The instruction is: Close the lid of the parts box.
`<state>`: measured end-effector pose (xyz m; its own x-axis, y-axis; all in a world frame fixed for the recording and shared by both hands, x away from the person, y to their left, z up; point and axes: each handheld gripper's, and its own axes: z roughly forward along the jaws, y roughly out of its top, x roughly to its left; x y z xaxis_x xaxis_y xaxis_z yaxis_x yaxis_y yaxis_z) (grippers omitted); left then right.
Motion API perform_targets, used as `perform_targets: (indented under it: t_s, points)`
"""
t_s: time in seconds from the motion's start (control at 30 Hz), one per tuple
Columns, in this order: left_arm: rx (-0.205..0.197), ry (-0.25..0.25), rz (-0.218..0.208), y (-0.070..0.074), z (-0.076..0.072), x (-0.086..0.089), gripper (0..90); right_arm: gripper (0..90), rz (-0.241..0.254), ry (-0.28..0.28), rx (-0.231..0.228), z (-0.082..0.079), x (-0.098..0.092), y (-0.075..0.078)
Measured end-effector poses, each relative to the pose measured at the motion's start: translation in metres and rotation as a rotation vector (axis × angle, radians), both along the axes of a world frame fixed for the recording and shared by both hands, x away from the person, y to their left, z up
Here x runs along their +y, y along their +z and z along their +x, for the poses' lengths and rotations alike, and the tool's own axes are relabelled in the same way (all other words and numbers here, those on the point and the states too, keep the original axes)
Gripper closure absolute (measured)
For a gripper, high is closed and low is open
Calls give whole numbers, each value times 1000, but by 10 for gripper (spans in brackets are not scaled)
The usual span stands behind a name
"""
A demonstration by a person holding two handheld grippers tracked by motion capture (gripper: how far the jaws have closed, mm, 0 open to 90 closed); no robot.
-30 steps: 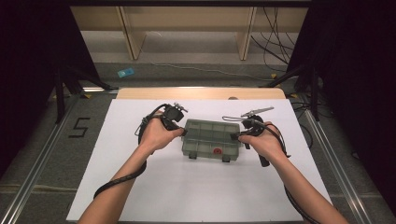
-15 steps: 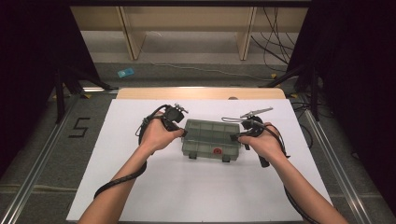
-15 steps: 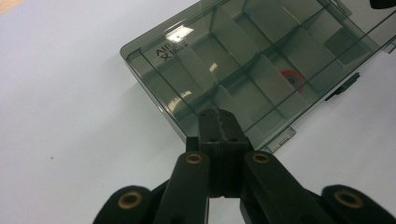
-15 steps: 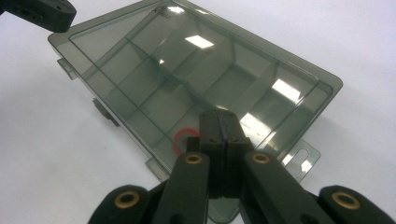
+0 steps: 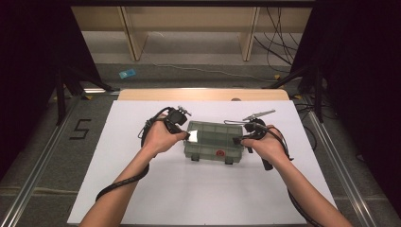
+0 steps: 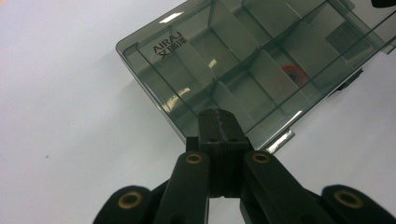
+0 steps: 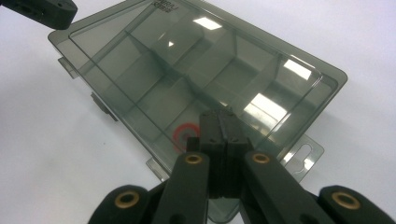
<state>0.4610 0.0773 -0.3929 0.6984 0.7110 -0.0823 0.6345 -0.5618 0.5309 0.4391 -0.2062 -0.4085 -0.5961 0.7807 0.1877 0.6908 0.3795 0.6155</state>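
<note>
white mat [image 5: 203, 189] is covering the frame's centre and lower half | smoky compartment box [image 5: 213, 141], lid shut, is lying at mid-frame on it | left gripper [image 5: 182, 134], jaws pressed together empty, is sitting at the box's left end | right gripper [image 5: 242, 138], likewise closed, is sitting at its right end

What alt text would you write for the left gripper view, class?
The left tool, jaws shut, is poised at one short end of a smoky translucent compartment box with its lid closed, on a white table. Dividers and a red round sticker show through the lid, which carries the lettering AIRAJ.
</note>
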Motion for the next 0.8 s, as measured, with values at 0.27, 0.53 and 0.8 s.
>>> perform_targets:
  t_s: [0.27, 0.53, 0.8]
  points:
    - [11, -19, 20, -2, 1, 0, 899, 900, -8, -3, 12, 0, 1, -1]
    - [8, -3, 13, -6, 1, -1, 899, 900, -12, -1, 17, 0, 1, -3]
    - [11, 0, 12, -7, 1, -2, 899, 900, -13, -1, 19, 0, 2, -4]
